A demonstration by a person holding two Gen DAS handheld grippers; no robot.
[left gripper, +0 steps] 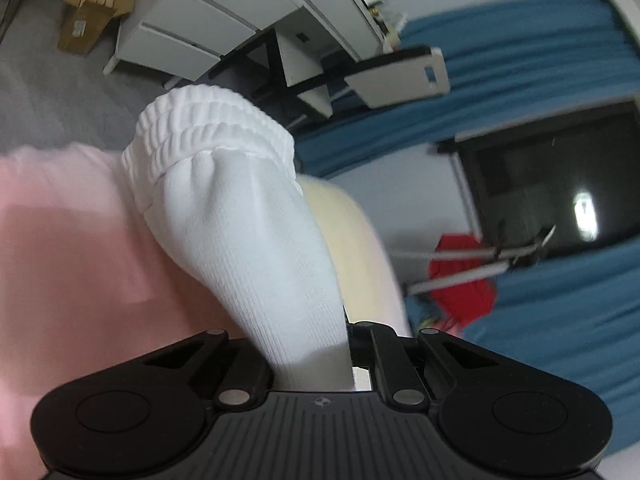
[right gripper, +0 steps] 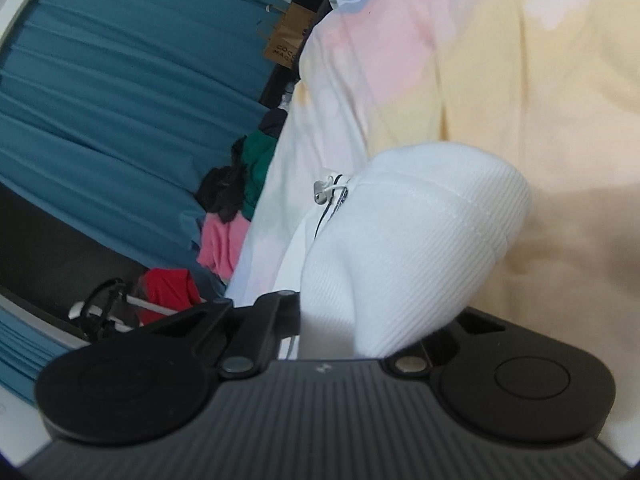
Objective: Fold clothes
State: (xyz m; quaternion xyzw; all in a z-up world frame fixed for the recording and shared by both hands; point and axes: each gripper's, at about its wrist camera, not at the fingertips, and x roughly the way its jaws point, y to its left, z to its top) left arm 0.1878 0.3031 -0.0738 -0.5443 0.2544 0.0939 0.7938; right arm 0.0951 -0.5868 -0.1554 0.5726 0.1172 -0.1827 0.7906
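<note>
A white ribbed sock fills the middle of the left wrist view, its elastic cuff at the far end. My left gripper is shut on it near its base, and the fabric hides the fingertips. In the right wrist view my right gripper is shut on the toe end of the white sock, which bulges over the jaws. A small white tag with a plastic fastener hangs at the sock's far edge. Both views are tilted and blurred.
A pastel pink and yellow sheet lies under the sock. Blue curtains, a pile of red, pink and green clothes, white drawers, a cardboard box, a dark screen and a tripod stand around.
</note>
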